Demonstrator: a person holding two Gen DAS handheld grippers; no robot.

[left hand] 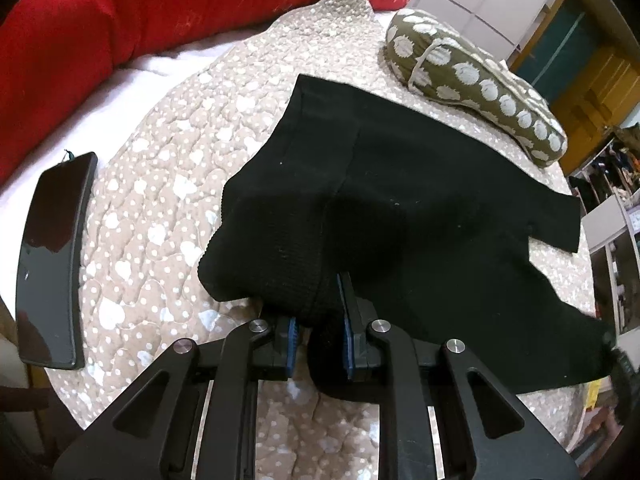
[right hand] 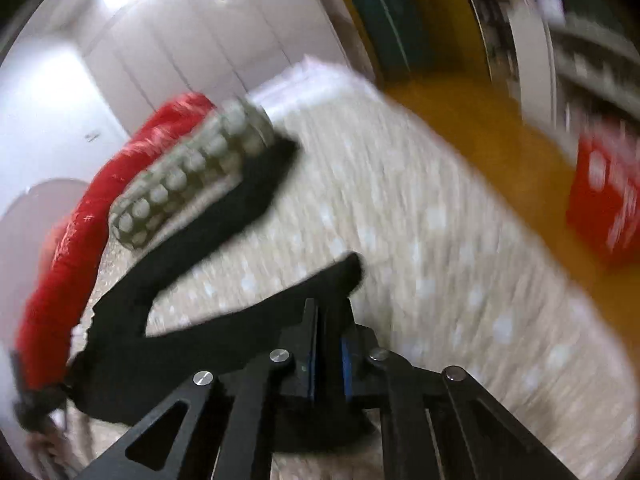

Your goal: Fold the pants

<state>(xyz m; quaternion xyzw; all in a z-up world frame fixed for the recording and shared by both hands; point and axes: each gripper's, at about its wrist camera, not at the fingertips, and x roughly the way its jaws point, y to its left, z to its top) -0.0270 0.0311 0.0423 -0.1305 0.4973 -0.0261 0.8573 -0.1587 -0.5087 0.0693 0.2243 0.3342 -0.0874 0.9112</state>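
Beige quilt point(left hand: 168, 184) with pale dots covers the bed; a red blanket point(left hand: 120, 12) lies bunched along its far side and an olive dotted pillow point(left hand: 472, 80) rests near the far corner. A black phone point(left hand: 52, 264) lies flat on the quilt, well apart from the pants.

Black pants point(left hand: 420, 208) are spread on the quilt, one edge touching or just beside the pillow; which cannot be told. The left gripper point(left hand: 320, 320) has its jaws nearly closed on a thick ribbed fold, apparently the waistband, which is raised off the quilt. Cloth hides the fingertips.

The right wrist view is heavily blurred. The right gripper point(right hand: 330, 340) has its jaws close together with black cloth between them, a strip of the pants point(right hand: 192, 240) trailing toward the pillow point(right hand: 192, 172). A red box point(right hand: 608, 196) on the yellow floor point(right hand: 480, 128) is cut off at the frame edge.
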